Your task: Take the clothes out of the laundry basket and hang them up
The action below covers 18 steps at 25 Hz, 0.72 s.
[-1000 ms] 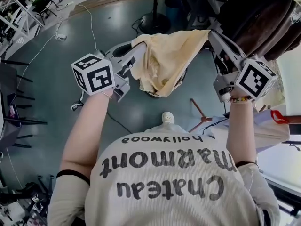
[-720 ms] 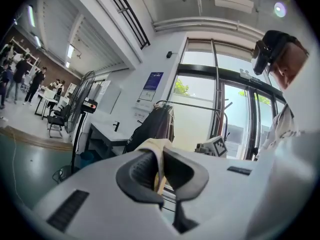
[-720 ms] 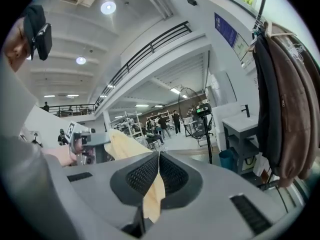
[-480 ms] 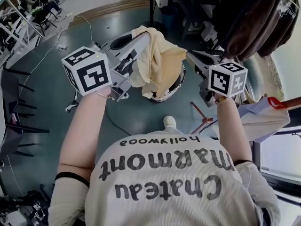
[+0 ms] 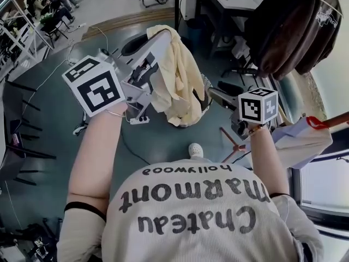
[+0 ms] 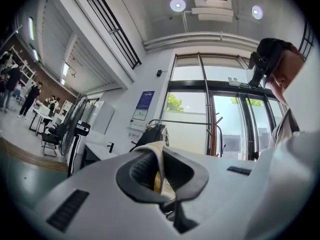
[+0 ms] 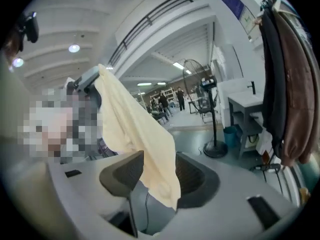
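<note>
A pale yellow garment hangs in long folds from my left gripper, which is raised and shut on the garment's top edge. In the left gripper view a fold of the cloth is pinched between the jaws of the left gripper. My right gripper is lower, at the garment's right side. Its jaws are opening. In the right gripper view the garment's lower corner dangles loose between the pads of the right gripper, which do not press on it. The laundry basket is mostly hidden behind the cloth.
Dark brown clothes hang on a rack at the upper right, also in the right gripper view as dark clothes. A wooden rack leg and a pale garment are at the right. A standing fan and desks lie beyond.
The garment was stretched between both grippers; the right one has let go and sunk lower, and the cloth now hangs from the left gripper alone, which has risen.
</note>
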Tool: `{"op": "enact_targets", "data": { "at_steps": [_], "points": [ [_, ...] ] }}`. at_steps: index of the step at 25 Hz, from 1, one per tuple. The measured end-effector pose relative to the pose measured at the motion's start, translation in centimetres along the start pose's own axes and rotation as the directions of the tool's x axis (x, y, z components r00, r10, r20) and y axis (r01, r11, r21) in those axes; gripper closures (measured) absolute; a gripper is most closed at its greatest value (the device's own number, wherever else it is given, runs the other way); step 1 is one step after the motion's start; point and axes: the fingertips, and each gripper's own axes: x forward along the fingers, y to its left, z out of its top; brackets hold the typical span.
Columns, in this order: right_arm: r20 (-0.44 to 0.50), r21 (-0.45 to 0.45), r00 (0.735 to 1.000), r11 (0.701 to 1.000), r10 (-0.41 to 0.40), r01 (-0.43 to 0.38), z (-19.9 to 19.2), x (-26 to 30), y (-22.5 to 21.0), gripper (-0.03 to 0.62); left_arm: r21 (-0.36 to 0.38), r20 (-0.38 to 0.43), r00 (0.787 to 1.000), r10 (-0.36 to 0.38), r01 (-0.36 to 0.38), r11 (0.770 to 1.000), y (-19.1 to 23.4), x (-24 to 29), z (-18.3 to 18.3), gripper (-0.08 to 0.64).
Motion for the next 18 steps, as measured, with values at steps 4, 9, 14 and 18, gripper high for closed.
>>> {"op": "enact_targets", "data": {
  "at_steps": [4,9,14,18],
  "points": [
    [0.050,-0.170,0.972,0.961,0.229,-0.217,3.0,0.5,6.9,0.377,-0.002,0.003,1.000,0.018,-0.018,1.000,-0.5,0.2,0.5,0.546],
    [-0.150,-0.310,0.958,0.908,0.247,-0.282,-1.0,5.4,10.7,0.377,-0.031,0.026,1.000,0.017,-0.016,0.999,-1.6,0.1,1.2,0.546],
    [-0.224,-0.352,0.967,0.915,0.120,-0.195,-4.5,8.2,8.1,0.456,0.001,0.029,0.998,0.049,-0.049,0.999,-1.5,0.1,1.3,0.546],
    [-0.126,-0.241,0.955,0.926,0.268,-0.291,-2.7,7.2,9.8,0.553,0.009,0.000,0.992,0.127,-0.127,0.992,0.9,-1.1,0.2,0.546]
  ]
}}
